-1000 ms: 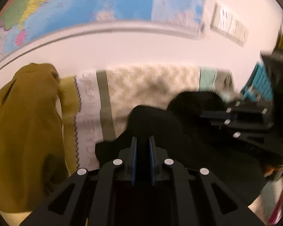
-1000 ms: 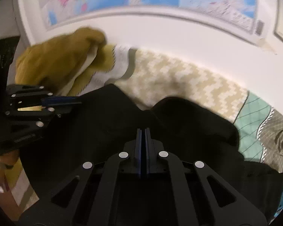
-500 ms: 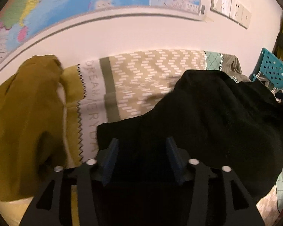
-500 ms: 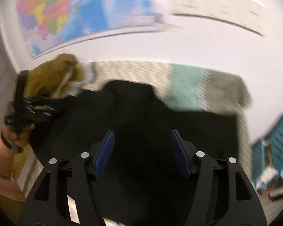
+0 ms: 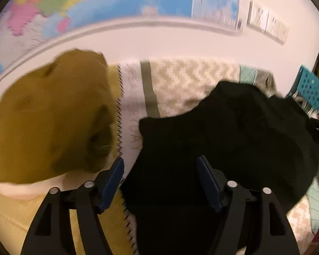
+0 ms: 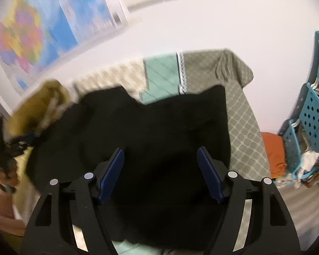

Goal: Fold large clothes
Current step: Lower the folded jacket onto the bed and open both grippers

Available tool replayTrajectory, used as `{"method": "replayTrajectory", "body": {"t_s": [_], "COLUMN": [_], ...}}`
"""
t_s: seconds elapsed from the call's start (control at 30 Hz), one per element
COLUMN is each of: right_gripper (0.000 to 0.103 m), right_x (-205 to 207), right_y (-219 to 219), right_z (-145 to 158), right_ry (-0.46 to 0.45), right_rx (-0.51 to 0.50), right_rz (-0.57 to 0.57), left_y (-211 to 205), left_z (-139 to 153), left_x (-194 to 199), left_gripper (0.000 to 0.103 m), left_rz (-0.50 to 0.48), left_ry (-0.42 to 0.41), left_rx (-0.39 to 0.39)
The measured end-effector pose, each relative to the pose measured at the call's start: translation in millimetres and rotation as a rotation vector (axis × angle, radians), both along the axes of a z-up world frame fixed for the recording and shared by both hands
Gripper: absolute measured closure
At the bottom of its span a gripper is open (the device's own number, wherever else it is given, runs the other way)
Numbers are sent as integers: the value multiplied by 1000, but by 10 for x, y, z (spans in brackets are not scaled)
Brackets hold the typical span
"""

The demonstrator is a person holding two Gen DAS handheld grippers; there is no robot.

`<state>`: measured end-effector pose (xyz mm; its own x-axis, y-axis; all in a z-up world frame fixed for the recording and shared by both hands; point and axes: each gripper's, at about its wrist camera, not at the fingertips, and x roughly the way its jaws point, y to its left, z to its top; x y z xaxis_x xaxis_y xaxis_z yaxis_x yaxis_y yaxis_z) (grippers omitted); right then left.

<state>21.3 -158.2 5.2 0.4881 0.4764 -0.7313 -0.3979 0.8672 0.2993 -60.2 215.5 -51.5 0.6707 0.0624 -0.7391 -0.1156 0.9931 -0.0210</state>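
- One black garment, soft and matte, lies in a rumpled heap on the patterned bed cover; in the right wrist view the same black garment spreads wide across the middle of the bed, its far edge wavy with two raised humps.
- The left gripper hangs over the near edge of the black cloth. Its two blue-padded jaws stand far apart and are opening; cloth lies under the gap, but the pads do not press on it.
- The right gripper is over the middle of the garment, its two blue pads likewise wide apart and opening, with nothing pinched between them.
- One mustard-yellow garment, thick and bunched into a rounded mound, sits at the left, just beside the black one.
- The bed cover is a patchwork: a beige zigzag panel, a pale strip with a saw-tooth edge, a mint green panel and a grey lattice panel.
- One coloured map hangs on the white wall.
- Teal plastic baskets with round holes stand at the right, an orange cloth beside them.
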Motion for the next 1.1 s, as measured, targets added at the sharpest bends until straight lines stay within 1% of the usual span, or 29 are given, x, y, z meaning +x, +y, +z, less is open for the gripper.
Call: {"method": "replayTrajectory", "body": {"t_s": [0.1, 0.13, 0.2, 0.23, 0.27, 0.3, 0.33, 0.37, 0.4, 0.43, 0.5, 0.53, 0.6, 0.67, 0.87, 0.93, 1.0, 1.07, 1.1], "right_gripper": [28, 25, 21, 19, 19, 19, 18, 18, 18, 18, 17, 17, 15, 14, 13, 13, 13, 12, 12], "right_x": [-250, -300, -493, -567, -659, -723, -801, -839, -876, -898, -892, -875, -813, -737, -571, -531, -511, -499, -496], "right_y": [-215, -244, -336, -366, -393, -409, -416, -411, -395, -374, -351, -338, -315, -269, -202, -180, -168, -162, -157], "right_z": [215, 243, 256, 235, 187, 140, 53, -8, -90, -161, -273, -332, -402, -441, -491, -517, -521, -522, -523], "right_ry": [-3, 6, 41, 68, 109, 137, 180, 205, 231, 249, 282, 306, 327, 340, 331, 340, 342, 342, 343], "right_rx": [116, 136, 185, 214, 260, 291, 325, 336, 345, 345, 381, 411, 430, 452, 483, 494, 492, 492, 493], "right_rz": [10, 16, 24, 36, 56, 65, 70, 69, 64, 54, 34, 22, -6, -24, -92, -101, -107, -107, -108], "left_y": [-27, -51, -86, -105, -133, -162, -194, -237, -277, -325, -398, -417, -449, -497, -581, -588, -609, -625, -644], "left_z": [132, 156, 161, 143, 132, 80, 45, -15, -62, -117, -221, -269, -351, -405, -514, -507, -508, -499, -487], "left_x": [-316, -435, -648, -723, -795, -882, -918, -974, -998, -1023, -1029, -1017, -994, -966, -840, -803, -766, -739, -734], "left_gripper": [29, 28, 26, 25, 24, 24, 24, 24, 24, 24, 24, 24, 24, 24, 24, 24, 24, 24, 24], "left_rz": [-33, -56, -100, -120, -138, -162, -171, -186, -191, -192, -200, -197, -203, -202, -218, -224, -207, -201, -203], "left_ry": [-51, -60, -64, -61, -55, -36, -24, -9, 7, 26, 60, 78, 106, 119, 138, 137, 134, 126, 124], "left_rx": [-27, -43, -101, -130, -156, -209, -232, -270, -288, -291, -302, -323, -380, -395, -503, -520, -537, -574, -581]}}
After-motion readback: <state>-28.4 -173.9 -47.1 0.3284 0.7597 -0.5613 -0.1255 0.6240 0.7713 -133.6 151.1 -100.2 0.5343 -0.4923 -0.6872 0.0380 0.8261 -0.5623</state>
